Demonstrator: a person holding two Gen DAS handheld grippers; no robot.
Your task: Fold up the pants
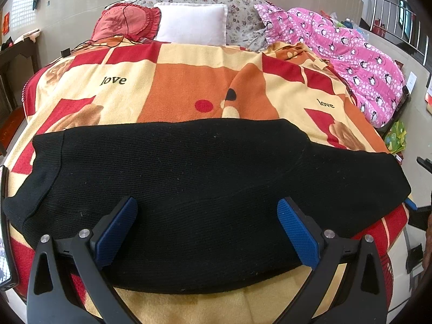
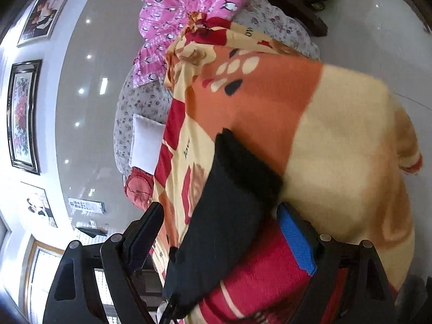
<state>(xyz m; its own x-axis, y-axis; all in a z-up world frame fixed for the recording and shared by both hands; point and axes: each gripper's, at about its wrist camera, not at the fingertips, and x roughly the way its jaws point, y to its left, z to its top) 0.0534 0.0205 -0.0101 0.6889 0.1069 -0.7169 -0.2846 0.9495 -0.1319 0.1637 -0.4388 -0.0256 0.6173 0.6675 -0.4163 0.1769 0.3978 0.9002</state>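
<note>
Left tool (image 1: 207, 229): jaws wide, empty, poised over the pants (image 1: 205, 189). Right tool (image 2: 220, 236): jaws wide, rolled sideways, pants' end between them, unpinched. Pants: black, flat across blanket (image 1: 189, 86) on bed. Beyond: white pillow (image 1: 191, 23), pink quilt (image 1: 351, 54).

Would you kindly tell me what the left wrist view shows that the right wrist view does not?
Only the left wrist view shows the black pants spread full width under the open left gripper. Only the right wrist view shows the framed pictures and the open right gripper at the pants' end. Both show the patterned blanket, white pillow and pink penguin quilt.
</note>
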